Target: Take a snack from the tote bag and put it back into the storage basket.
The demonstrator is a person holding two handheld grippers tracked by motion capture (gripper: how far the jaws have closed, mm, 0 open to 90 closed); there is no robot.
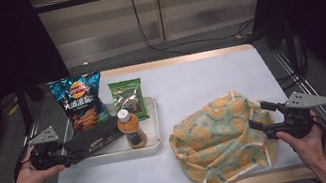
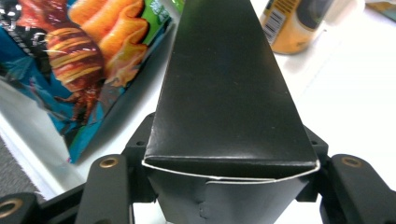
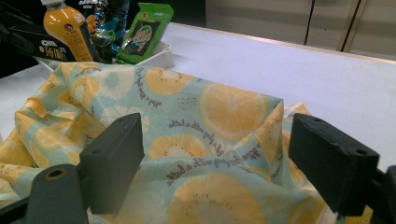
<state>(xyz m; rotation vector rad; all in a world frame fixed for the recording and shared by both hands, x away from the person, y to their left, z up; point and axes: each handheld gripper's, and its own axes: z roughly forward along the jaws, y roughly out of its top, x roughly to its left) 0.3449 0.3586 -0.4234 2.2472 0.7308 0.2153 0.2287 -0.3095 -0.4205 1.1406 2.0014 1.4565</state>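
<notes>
Nearest, at five o'clock on the counter (image 1: 198, 72), the right hand-held gripper (image 1: 258, 115) hovers with jaws wide at the edge of the lemon-print cloth bag (image 1: 220, 137), gripping nothing. At nine o'clock the left hand-held gripper (image 1: 72, 156) clamps one end of the black box (image 1: 96, 140) over the white tray (image 1: 154, 136), beside the orange bottle (image 1: 131, 128). Packing seems underway; next, the right should probably pinch the bag's rim open before the box travels across.
</notes>
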